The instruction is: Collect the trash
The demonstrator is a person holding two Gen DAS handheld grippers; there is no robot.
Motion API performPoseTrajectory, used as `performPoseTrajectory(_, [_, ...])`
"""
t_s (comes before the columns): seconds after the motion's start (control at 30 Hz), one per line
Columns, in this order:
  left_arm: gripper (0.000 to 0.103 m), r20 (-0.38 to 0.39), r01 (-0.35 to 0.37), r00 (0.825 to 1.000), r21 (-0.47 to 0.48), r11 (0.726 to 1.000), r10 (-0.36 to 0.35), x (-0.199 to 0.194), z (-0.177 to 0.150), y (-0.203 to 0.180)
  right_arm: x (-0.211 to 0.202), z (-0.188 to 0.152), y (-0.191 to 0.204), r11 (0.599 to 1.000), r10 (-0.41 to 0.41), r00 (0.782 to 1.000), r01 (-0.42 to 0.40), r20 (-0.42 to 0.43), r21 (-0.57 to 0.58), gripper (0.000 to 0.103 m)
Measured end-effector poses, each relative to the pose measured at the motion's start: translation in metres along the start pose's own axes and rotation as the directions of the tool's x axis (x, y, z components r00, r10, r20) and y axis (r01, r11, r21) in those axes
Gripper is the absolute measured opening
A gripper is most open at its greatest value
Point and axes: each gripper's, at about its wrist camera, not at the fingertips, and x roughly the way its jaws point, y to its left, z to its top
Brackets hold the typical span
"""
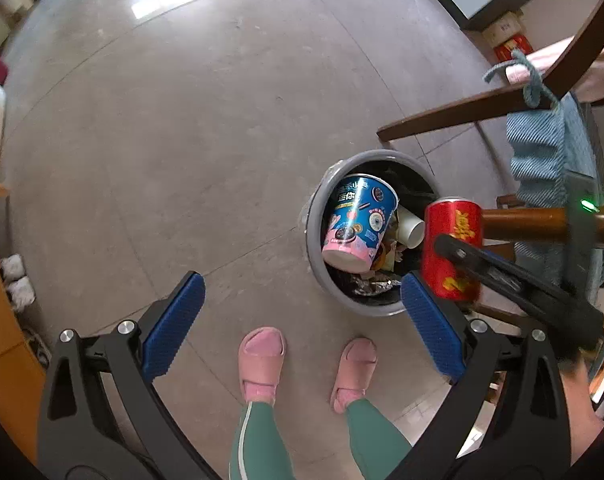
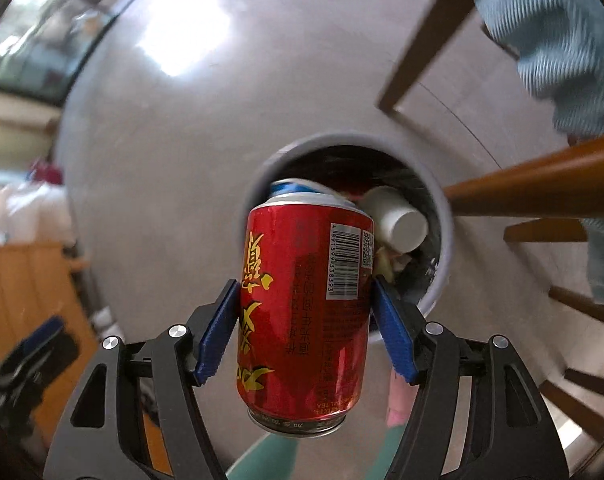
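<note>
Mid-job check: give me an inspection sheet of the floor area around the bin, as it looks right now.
Surface: grey floor, bare near bin.
Job's things: red can over grey bin; bin holds blue-pink cup, white cup, scraps.
Clutter: white bundles at left edge.
Grippers: right gripper pads on the can; left gripper open, empty.
Cables: nothing seen.
Surroundings: wooden chair, blue cloth, person's pink slippers.

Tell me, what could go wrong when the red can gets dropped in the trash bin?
The bin already looks quite full: a blue and pink cup and a white paper cup stick up near the rim, so the red can might bounce off them onto the floor. The right tongs hold the can near the bin's edge, so it could miss. The wooden chair rail sits close by and might get bumped.
</note>
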Motion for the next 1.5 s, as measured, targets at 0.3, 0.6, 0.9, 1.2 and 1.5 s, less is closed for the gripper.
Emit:
performPoseTrajectory(0.3, [0.096,-0.036,-0.003,0.999,0.058,0.998,0.005,-0.012,-0.003,-0.009,-0.020,0.004,-0.012,0.999,-0.016,1.000,0.017,-0.021,0.029,0.078])
performPoseTrajectory(0.6, [0.096,0.032,-0.082,0.996,0.091,0.993,0.079,-0.160,0.007,-0.006,-0.188,-0.044,0.071,0.971,0.183,0.983,-0.178,0.011,-0.162,0.078])
performPoseTrajectory(0.9, [0.096,0.292,-0.169,0.955,0.419,0.892,0.044,-0.360,0.023,-0.117,-0.454,-0.078,0.040,0.951,0.307,0.853,-0.285,0.422,-0.116,0.086])
performPoseTrajectory(1.2, [0.096,0.338,-0.069,0.909,0.699,0.711,-0.244,-0.413,-0.015,-0.346,-0.585,-0.153,-0.147,0.976,0.011,0.751,-0.151,0.660,0.156,0.086])
performPoseTrajectory(1.5, [0.096,0.209,0.062,0.889,0.826,0.560,-0.407,-0.403,-0.099,-0.548,-0.635,-0.220,-0.333,0.936,-0.169,0.709,-0.102,0.685,0.337,0.086])
